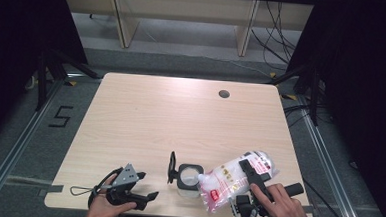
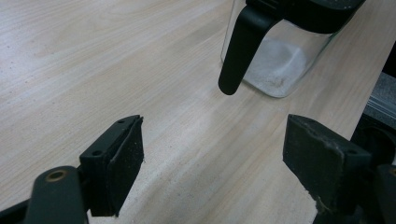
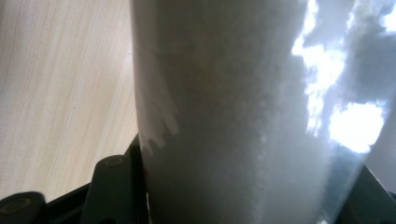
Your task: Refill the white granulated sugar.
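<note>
At near table edge: clear square glass jar (image 1: 188,179) with black rim and hinged black lid (image 1: 171,167) flipped open to its left, thin layer of white powder at bottom. Clear plastic bag of white powder (image 1: 235,179), red label, tilted over jar, mouth at jar's right rim, pinched in right gripper (image 1: 255,177). Left gripper (image 1: 133,186) spread, empty, resting on light wooden table (image 1: 180,118) just left of jar; jar not steadied.

Risks, judged: powder spilling past rim if bag mouth drifts or flow surges; jar sliding or tipping under bag's push, nothing bracing it; bag slipping in grip.

Count: one jar, one lid, one bag, two grippers.
</note>
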Demonstrator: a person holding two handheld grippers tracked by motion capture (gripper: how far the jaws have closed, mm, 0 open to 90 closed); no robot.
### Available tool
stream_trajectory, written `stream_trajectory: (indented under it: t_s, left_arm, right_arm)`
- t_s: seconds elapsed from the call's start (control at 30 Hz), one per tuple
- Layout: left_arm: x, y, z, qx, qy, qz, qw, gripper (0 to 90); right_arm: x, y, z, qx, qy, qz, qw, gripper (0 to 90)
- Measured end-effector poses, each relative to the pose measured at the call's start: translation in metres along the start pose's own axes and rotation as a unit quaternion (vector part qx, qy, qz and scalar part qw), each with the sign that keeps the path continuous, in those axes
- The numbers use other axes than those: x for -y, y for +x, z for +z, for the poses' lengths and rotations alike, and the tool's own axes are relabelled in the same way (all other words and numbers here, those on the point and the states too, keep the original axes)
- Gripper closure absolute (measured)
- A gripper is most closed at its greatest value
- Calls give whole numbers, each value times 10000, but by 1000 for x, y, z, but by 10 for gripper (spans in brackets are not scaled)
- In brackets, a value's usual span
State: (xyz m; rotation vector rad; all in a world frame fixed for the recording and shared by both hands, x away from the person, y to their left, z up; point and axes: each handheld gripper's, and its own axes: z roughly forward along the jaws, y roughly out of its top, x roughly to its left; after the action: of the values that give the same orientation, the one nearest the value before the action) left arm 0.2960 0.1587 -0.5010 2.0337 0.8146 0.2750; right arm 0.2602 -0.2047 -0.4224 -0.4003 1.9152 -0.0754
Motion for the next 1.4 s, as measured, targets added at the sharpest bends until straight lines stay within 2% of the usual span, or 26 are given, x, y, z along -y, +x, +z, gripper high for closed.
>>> stream_trajectory:
  t_s: [0.03, 0.07, 0.13, 0.2, 0.23, 0.4, 0.47, 0.5, 0.6, 0.63, 0.7, 0.73, 0.77, 0.8, 0.9, 0.93, 1.0, 1.07, 1.1, 1.13, 1.17, 1.23, 1.27, 1.3, 1.37, 1.4]
  left_arm:
    - [0, 0, 0, -3, 6, 28, 10000, 199]
    - [0, 0, 1, 14, -29, -85, 10000, 199]
    - [0, 0, 0, -5, -5, 24, 10000, 199]
    - [0, -1, 0, 0, 12, -86, 10000, 199]
    - [0, 1, 0, 3, 11, -16, 10000, 199]
    - [0, 0, 0, 0, -6, -28, 10000, 199]
    - [0, -1, 0, 6, -9, -96, 10000, 199]
    - [0, 0, 0, -1, -8, -4, 10000, 199]
    - [0, 0, 0, 19, 1, -95, 10000, 199]
    - [0, 0, 0, -10, -9, -34, 10000, 199]
    - [0, 0, 0, -14, 4, -25, 10000, 199]
    - [0, 0, 0, -16, -8, -50, 10000, 199]
    - [0, 1, -1, 4, 64, -33, 10000, 199]
    - [0, 0, 0, 0, -3, -74, 10000, 199]
    - [0, 1, -1, 3, 41, -27, 10000, 199]
    - [-1, 1, -1, 10, 75, -42, 10000, 199]
    - [0, 0, -1, -2, 9, -44, 10000, 199]
    - [0, 1, -1, 1, 49, -13, 10000, 199]
    - [0, 0, -1, 17, 60, -71, 10000, 199]
    - [0, 0, 0, -2, -5, -58, 10000, 199]
    - [0, 0, 0, -15, -5, -45, 10000, 199]
    - [0, 1, -1, 20, 56, -49, 10000, 199]
    - [0, 1, -1, -2, 63, -22, 10000, 199]
    - [0, 1, -1, -4, 57, -1, 10000, 199]
    - [0, 0, 0, -23, -13, -52, 10000, 199]
    - [0, 1, -1, 19, 56, -51, 10000, 199]
  right_arm:
    - [0, -2, 0, 1, -1, -92, 10000, 440]
    - [0, -2, 0, 0, -8, -75, 10000, 440]
    - [0, -1, -1, -20, 8, -4, 10000, 440]
    - [0, -1, -1, -2, 18, -32, 10000, 440]
    - [0, -1, -1, -14, 3, -19, 10000, 440]
    - [0, -2, -1, -4, -26, -81, 10000, 440]
    - [0, -2, -1, 16, -8, -84, 10000, 440]
    - [0, -1, -1, 5, 4, -52, 10000, 440]
    - [0, -1, -1, 4, 1, -6, 10000, 440]
    - [-1, -1, -1, 5, 4, -12, 10000, 440]
    - [0, -2, -1, 19, -80, -11, 10000, 440]
    - [1, -1, 0, 107, -148, 30, 9998, 440]
    - [2, -3, 0, 84, -185, -85, 9998, 440]
    - [2, -4, 1, 94, -186, -193, 9996, 440]
    - [2, -3, 1, 100, -188, -112, 9997, 440]
    - [2, 0, 0, 38, -73, 153, 9998, 440]
    - [2, 0, 1, 67, -154, 74, 9998, 440]
    - [1, -1, 0, -44, -62, 35, 10000, 440]
    - [1, -3, 1, 15, -162, -99, 9998, 441]
    - [1, -3, 1, 29, -147, -104, 9998, 440]
    - [2, 0, 0, 10, -85, 80, 9999, 440]
    - [1, -5, -1, -42, -98, -185, 9998, 440]
    - [2, -3, -1, -44, -72, -112, 9999, 441]
    - [2, -1, 1, 71, -169, 13, 9998, 440]
    - [2, -4, 1, 114, -193, -194, 9996, 441]
    - [2, -4, 1, 118, -207, -211, 9995, 441]
